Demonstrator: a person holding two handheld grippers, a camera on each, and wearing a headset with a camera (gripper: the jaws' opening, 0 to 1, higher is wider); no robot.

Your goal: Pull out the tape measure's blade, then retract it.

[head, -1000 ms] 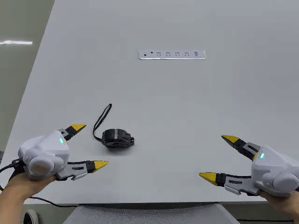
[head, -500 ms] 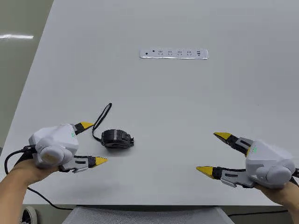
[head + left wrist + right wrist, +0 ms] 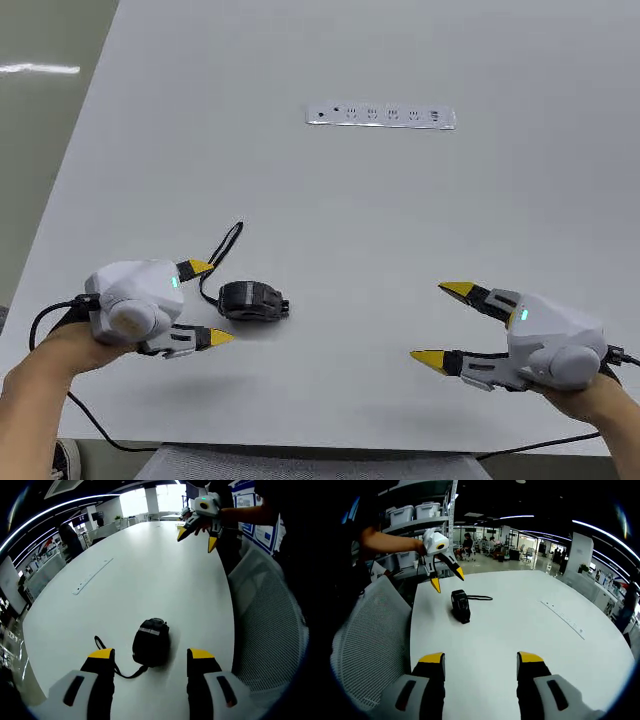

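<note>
1. Head view.
   - The tape measure (image 3: 252, 299) lies on the white table (image 3: 380, 220), near the front edge and on my left side. Its black wrist strap (image 3: 222, 250) trails toward the far side.
   - The left gripper (image 3: 211, 302) hovers just beside the case. Its jaws are spread wide and its yellow tips are clear of the case.
   - The right gripper (image 3: 442, 322) hangs well apart to the right. Its jaws are also wide and hold nothing.
   - A power strip (image 3: 380, 115) lies far back on the table.

2. Left gripper view.
   - The case sits just ahead of the gap between my two jaw tips and is roughly centred on it.
   - The strap curls back toward the left-hand tip. I cannot tell whether it touches that tip.
   - No blade is visible outside the case.
   - The right gripper shows far off, at the top of the view.

3. Right gripper view.
   - The tape measure lies well ahead on the table, and the left gripper is poised just behind it.
   - My own jaws stand wide over bare tabletop.

4. Progress, as I judge it.
   - Nothing is done yet. The case is not gripped and the blade is not drawn.
   - Steps left:
     - Close the left jaws on the case.
     - Bring the right gripper across to the blade hook.
     - Pull the blade out.
     - Let the blade retract.
</note>
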